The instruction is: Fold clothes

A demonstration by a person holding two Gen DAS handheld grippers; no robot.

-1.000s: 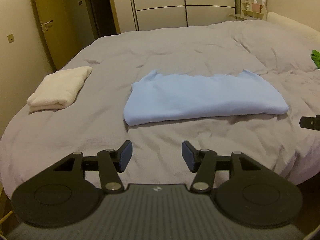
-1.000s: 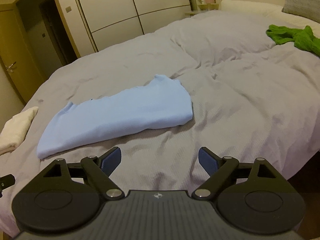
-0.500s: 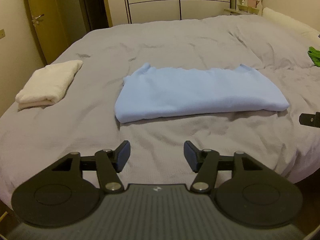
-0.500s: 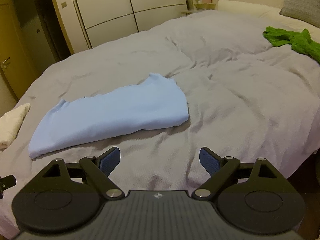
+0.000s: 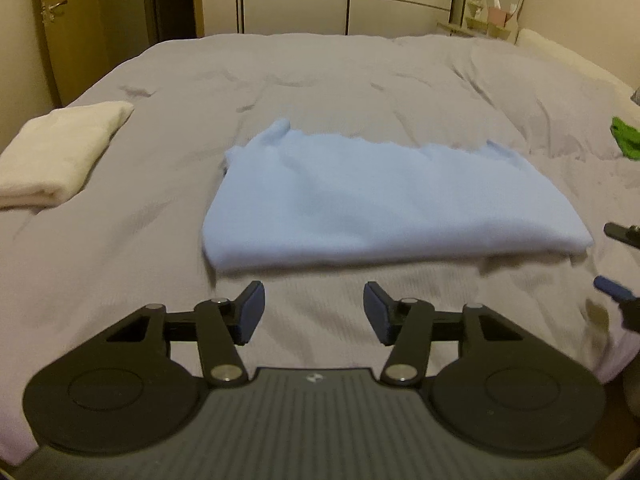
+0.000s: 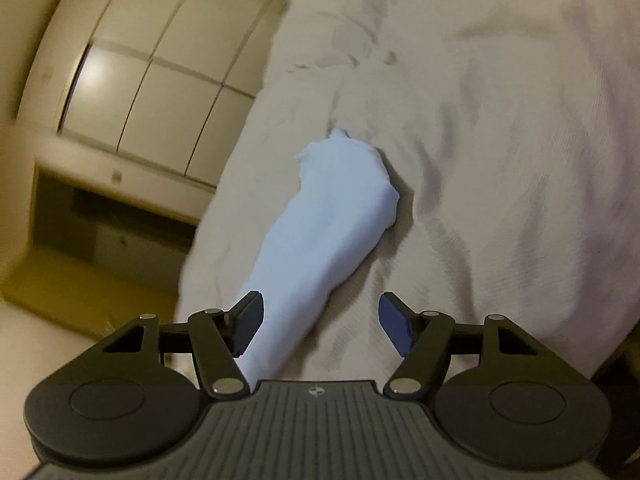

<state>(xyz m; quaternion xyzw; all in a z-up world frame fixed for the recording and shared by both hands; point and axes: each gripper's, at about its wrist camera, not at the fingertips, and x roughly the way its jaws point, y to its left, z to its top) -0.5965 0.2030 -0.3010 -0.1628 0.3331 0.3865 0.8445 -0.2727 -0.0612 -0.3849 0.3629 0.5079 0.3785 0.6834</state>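
The light blue garment (image 5: 384,200) lies on the grey bed (image 5: 320,80), already doubled into a long, narrow band. Seen from the left wrist camera its long axis runs left to right across the view, with a smooth folded edge along the near side and a wavy loose edge on the far side. The left gripper (image 5: 313,316) sits just short of that near edge, roughly level with the left half of the band, its jaws apart and holding nothing.

The right wrist camera is tilted and blurred, and from there the garment (image 6: 332,236) stretches lengthwise away from the lens, one end passing between the jaws of the right gripper (image 6: 321,326), whose jaws are also apart and empty. Whether the cloth touches the left-hand finger is hard to tell; it at least overlaps it in the picture. So the right gripper looks along the band from its right-hand end, while the left gripper faces its long side squarely. In the left view, the tips of the right gripper (image 5: 618,264) show at the far right edge, just beyond the band's right end.

By my reading, the next fold is end to end, so the right gripper, being nearest an end, is better placed to take it and carry it along the long axis toward the left.

A folded cream towel (image 5: 60,156) rests well apart to the left, and a green garment (image 5: 626,136) lies far off to the right.
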